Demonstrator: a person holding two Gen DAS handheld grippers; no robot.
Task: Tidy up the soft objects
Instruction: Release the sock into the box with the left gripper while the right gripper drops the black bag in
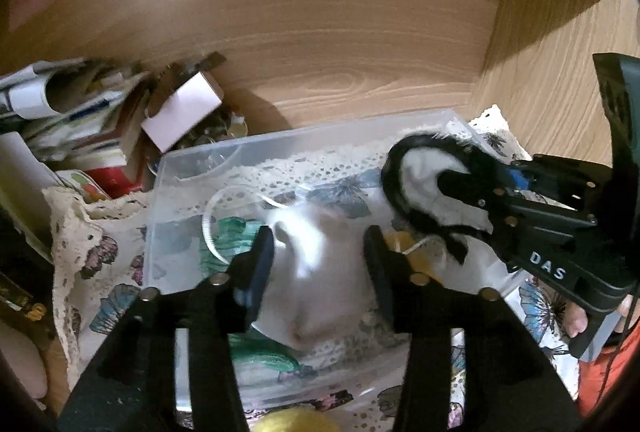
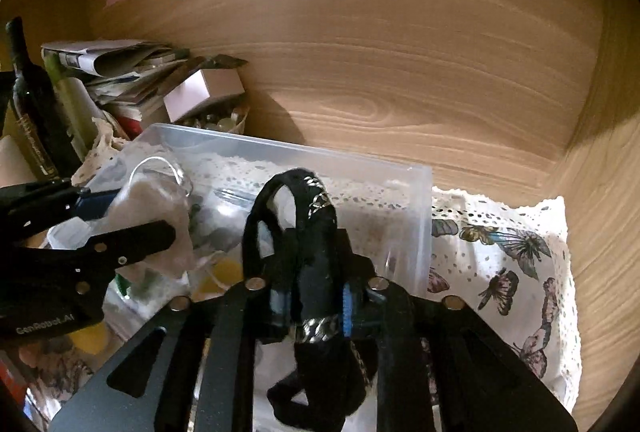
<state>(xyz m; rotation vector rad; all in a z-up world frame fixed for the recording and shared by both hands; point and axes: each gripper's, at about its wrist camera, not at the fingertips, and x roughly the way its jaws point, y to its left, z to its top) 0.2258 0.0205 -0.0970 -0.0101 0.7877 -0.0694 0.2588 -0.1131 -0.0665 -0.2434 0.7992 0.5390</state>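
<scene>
A clear plastic bin [image 1: 256, 145] [image 2: 360, 161] sits on a butterfly-print lace cloth [image 2: 504, 252]. My left gripper [image 1: 320, 264] is over the bin with its jaws on either side of a white fluffy soft object [image 1: 320, 272]; it also shows in the right wrist view [image 2: 132, 228]. A teal fabric piece [image 1: 232, 236] lies in the bin. My right gripper [image 2: 316, 296] is shut on a black strap with silver trim [image 2: 316, 232] and holds it above the bin's right part; the strap and gripper show in the left wrist view [image 1: 404, 159].
A pile of papers, books and a pink box [image 1: 184, 111] lies left of the bin. A dark wine bottle [image 2: 30, 99] stands far left. Wooden walls [image 1: 340, 43] close the back and right. A yellow soft ball [image 1: 296, 422] lies at the near edge.
</scene>
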